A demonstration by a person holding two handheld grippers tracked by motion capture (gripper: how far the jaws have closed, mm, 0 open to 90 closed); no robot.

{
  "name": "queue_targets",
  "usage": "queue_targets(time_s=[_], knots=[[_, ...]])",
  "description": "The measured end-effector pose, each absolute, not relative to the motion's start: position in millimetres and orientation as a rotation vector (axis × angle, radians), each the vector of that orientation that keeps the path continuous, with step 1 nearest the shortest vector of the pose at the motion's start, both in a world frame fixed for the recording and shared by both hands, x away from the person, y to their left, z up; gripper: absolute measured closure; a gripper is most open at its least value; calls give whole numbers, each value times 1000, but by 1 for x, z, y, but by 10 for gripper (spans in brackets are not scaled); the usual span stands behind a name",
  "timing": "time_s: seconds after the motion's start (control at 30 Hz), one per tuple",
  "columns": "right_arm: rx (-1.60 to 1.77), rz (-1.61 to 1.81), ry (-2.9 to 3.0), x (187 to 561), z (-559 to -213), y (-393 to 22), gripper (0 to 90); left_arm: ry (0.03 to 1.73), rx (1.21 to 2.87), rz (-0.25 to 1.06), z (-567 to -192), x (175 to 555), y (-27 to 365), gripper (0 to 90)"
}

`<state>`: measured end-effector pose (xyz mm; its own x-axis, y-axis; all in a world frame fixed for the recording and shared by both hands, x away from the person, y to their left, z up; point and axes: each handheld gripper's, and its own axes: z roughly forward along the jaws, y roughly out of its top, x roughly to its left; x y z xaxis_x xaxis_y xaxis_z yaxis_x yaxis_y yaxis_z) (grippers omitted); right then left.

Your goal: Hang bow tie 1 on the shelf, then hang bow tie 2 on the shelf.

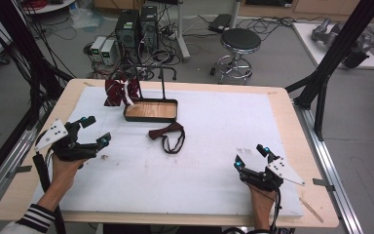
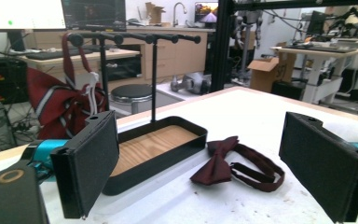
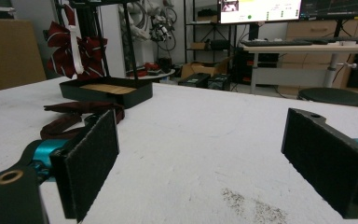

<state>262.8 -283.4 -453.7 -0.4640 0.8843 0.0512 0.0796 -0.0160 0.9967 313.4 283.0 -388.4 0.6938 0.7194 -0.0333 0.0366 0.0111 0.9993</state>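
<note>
Left gripper (image 1: 91, 130) sits at the table's 9 o'clock edge, held low over the white mat (image 1: 214, 161); its jaws stand wide apart with nothing between them. In the left gripper view the same jaws frame the work area, pads bare.

Dark red bow tie (image 1: 168, 135) lies flat on the mat near table centre, at about 3 o'clock from the left gripper and well apart from it. Its strap loops on the near side. In the left gripper view the bow tie (image 2: 235, 165) rests just beside the tray's right corner, not touching either jaw.

Black stand (image 1: 151, 111), a wood-floored tray with upright posts, stands at 12 o'clock of the bow tie. A striped red tie (image 1: 118, 92) hangs from its rail on the left side, with a white cord across it.

Right gripper (image 1: 251, 156) rests at the table's 4 o'clock area, jaws likewise spread open and holding nothing. The bow tie lies at roughly 10 o'clock from it, well apart.
</note>
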Motion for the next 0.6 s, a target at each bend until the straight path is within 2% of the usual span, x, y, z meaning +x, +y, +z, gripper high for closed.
queue_targets(time_s=[0.6], knots=[[1020, 1550, 1600, 263, -454, -284, 103, 669, 1488, 596, -385, 317, 283, 125]])
